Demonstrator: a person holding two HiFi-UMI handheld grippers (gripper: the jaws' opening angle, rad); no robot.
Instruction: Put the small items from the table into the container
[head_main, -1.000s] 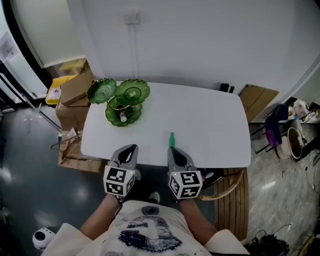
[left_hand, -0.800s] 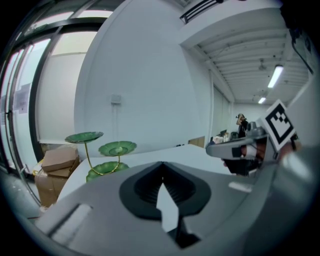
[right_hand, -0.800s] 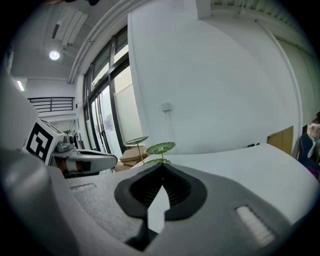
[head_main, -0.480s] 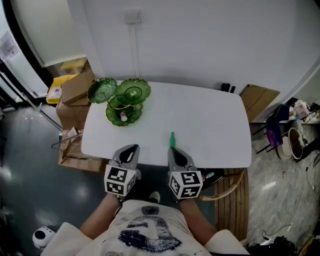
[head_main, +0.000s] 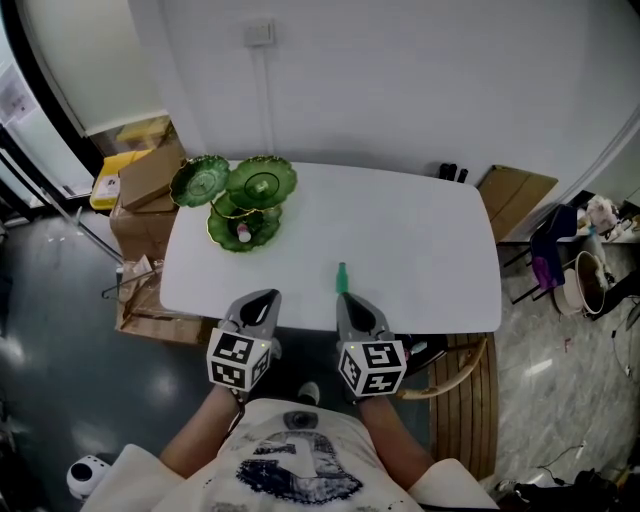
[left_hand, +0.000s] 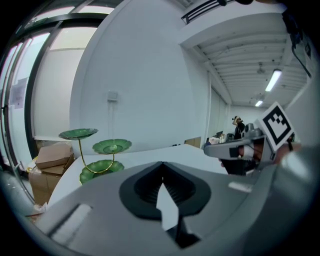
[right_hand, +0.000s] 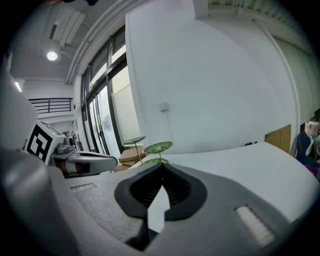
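The one loose piece on the table (head_main: 420, 240) is a small green item (head_main: 342, 277). It stands upright in the lower middle of the head view, close to the table's near edge and just ahead of the right gripper (head_main: 350, 300). It looks slim and light, probably hard plastic, so it should lift with little force. A narrow upright thing tips readily and may be smooth, though, so I would take it low across its body, pads on opposite sides, rather than at the thin top. Whether it is a cap, a tube or a tiny bottle is too small to tell. The container appears to be the green stand (head_main: 235, 200) of three leaf-shaped dishes at the upper left of the table. Its thin gold stem and shallow dishes look easy to knock, so anything set there should go down gently. A small pale thing (head_main: 243, 232) already lies in the lowest dish. The right gripper is closed on nothing, its pads meeting in its own view, and the left gripper (head_main: 262, 297) is the same. Neither gripper view shows the green item, because each grey gripper body fills the lower frame and hides the near table. It also cuts off part of the stand's lowest dish.
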